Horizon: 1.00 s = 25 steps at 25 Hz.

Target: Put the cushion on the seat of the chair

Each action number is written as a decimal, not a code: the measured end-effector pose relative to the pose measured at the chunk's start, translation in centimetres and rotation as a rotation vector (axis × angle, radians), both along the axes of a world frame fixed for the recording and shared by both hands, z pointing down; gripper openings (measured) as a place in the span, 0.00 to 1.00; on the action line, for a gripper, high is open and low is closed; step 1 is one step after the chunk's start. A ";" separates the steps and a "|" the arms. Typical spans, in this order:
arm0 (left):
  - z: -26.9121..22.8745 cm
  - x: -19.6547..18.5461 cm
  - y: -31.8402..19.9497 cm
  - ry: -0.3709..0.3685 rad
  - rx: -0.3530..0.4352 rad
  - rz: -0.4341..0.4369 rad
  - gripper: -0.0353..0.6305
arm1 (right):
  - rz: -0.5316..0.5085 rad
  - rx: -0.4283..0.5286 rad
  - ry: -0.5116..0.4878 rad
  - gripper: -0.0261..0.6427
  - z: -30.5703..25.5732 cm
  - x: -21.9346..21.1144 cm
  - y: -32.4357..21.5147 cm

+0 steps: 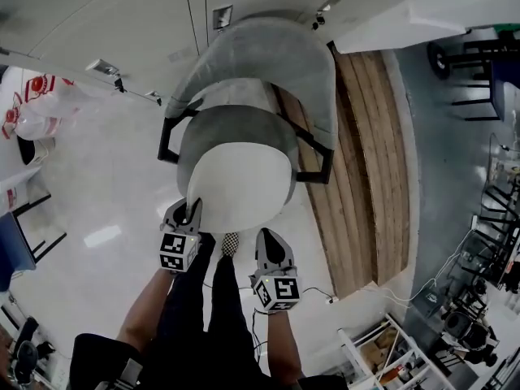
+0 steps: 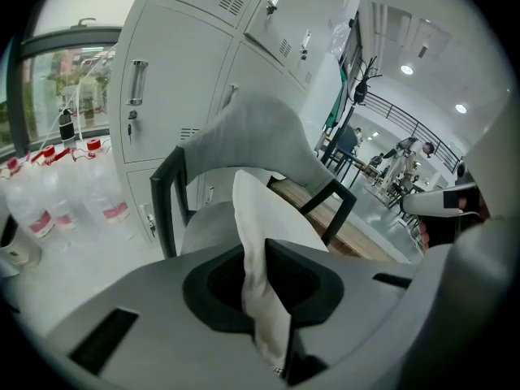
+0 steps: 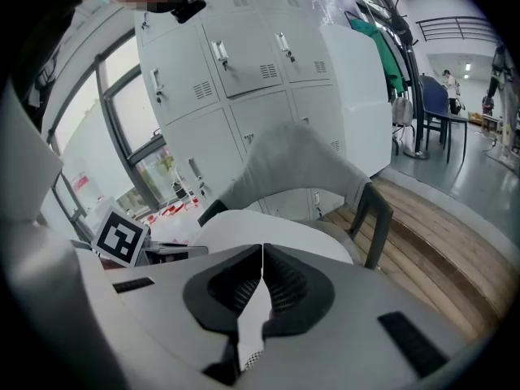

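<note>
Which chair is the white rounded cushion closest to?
The grey armchair with black arms, right at the cushion; the black-framed chairs stand far off right.

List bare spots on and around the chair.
Bare: seat strip between cushion and backrest; floor between armrest and bottles; wooden platform on the other side. Crowded: front edge, left gripper and right gripper shut on cushion.

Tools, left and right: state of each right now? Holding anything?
Left tool: closed, gripping the edge of the white cushion.
Right tool: closed, pinching a thin edge of the same cushion.
</note>
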<state>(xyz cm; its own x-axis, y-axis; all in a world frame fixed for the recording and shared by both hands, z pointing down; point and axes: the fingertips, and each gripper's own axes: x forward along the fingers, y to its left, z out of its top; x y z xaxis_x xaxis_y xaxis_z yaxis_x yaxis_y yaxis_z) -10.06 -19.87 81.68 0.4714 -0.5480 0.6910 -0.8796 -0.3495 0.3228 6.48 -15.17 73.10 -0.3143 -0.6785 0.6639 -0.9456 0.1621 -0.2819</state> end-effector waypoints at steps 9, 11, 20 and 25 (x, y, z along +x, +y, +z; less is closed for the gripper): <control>3.7 -2.0 -1.0 -0.006 -0.029 -0.020 0.12 | -0.020 -0.021 -0.005 0.08 2.4 -2.4 -1.8; 4.9 -2.6 -1.1 -0.013 -0.041 -0.029 0.12 | -0.020 -0.030 -0.005 0.08 3.0 -2.8 -1.9; 9.0 -4.0 -1.8 -0.027 -0.066 -0.042 0.13 | -0.017 -0.074 -0.006 0.08 6.1 -4.0 -1.9; 11.4 -4.5 -1.9 -0.048 -0.088 -0.052 0.14 | -0.018 -0.094 -0.016 0.08 7.2 -4.6 -1.8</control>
<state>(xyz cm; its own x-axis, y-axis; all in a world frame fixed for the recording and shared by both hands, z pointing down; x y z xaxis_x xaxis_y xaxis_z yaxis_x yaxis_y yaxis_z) -14.60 -21.78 93.06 0.4089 -0.5072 0.7586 -0.9110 -0.2754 0.3070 1.87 -16.99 80.32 -0.3368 -0.6076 0.7193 -0.9381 0.1513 -0.3115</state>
